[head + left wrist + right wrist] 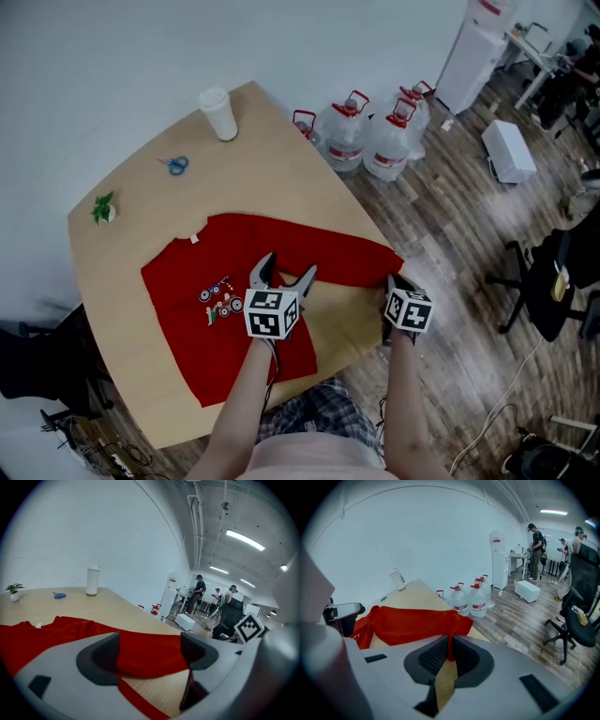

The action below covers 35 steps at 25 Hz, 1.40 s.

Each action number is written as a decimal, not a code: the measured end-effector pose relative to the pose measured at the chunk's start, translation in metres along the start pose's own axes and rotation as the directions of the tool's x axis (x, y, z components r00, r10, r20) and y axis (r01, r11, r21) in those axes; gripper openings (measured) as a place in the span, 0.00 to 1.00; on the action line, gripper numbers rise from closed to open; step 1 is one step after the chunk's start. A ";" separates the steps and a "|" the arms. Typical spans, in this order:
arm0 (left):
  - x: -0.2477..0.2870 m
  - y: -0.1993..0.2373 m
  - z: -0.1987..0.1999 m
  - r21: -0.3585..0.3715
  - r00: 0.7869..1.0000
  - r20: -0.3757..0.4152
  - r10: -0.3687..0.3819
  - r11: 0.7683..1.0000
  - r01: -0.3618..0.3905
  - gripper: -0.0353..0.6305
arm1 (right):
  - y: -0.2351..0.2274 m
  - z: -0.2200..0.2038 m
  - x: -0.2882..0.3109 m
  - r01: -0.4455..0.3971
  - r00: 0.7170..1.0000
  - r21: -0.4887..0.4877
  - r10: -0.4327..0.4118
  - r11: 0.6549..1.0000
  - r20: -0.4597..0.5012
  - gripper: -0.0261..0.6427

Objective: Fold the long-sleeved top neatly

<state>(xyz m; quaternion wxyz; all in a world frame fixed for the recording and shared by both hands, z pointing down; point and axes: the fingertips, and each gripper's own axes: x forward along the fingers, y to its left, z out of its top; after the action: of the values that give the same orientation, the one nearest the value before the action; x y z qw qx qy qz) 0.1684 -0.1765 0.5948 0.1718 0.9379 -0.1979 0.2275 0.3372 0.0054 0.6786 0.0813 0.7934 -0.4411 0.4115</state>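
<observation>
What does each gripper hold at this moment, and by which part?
The right gripper is shut on the red top, pinching the end of its sleeve. The left gripper holds nothing; its jaws stand apart.

Grey left gripper [283, 269], right gripper [392, 281]; black-white marker cubes [272, 314]; plaid shorts [314, 408].

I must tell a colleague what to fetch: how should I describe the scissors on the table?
Start at the wooden table and look past the red long-sleeved top, toward the white wall. There the scissors lie flat on bare wood, between the white lidded cup and the small potted plant. They are the only blue thing on the table.
</observation>
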 end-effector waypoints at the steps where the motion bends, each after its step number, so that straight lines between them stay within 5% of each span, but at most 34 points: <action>1: -0.001 0.002 0.002 -0.003 1.000 0.003 0.004 1.000 -0.004 0.63 | -0.003 0.005 -0.004 0.006 1.000 -0.002 -0.006 1.000 0.011 0.09; 10: -0.019 0.021 0.017 -0.028 0.998 0.042 0.048 0.999 -0.047 0.63 | 0.022 0.091 -0.047 0.045 0.984 -0.168 -0.015 0.985 0.175 0.09; 20: -0.075 0.097 0.038 -0.102 0.972 0.108 0.209 0.975 -0.198 0.63 | 0.172 0.168 -0.052 -0.161 0.936 -0.353 0.256 0.922 0.241 0.09; 25: -0.124 0.152 0.034 -0.164 0.936 0.121 0.330 0.937 -0.309 0.63 | 0.279 0.170 -0.039 -0.308 0.886 -0.457 0.426 0.834 0.181 0.09; 35: -0.217 0.234 -0.011 -0.271 0.859 0.090 0.504 0.843 -0.465 0.63 | 0.479 0.115 -0.020 -0.544 0.749 -0.600 0.661 0.587 -0.032 0.09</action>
<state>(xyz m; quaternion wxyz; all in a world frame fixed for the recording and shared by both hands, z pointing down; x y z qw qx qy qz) -0.1185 -0.3100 0.5510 0.2041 0.8443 -0.4678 0.1630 0.0309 -0.3249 0.4774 0.1280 0.5681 -0.7924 0.1816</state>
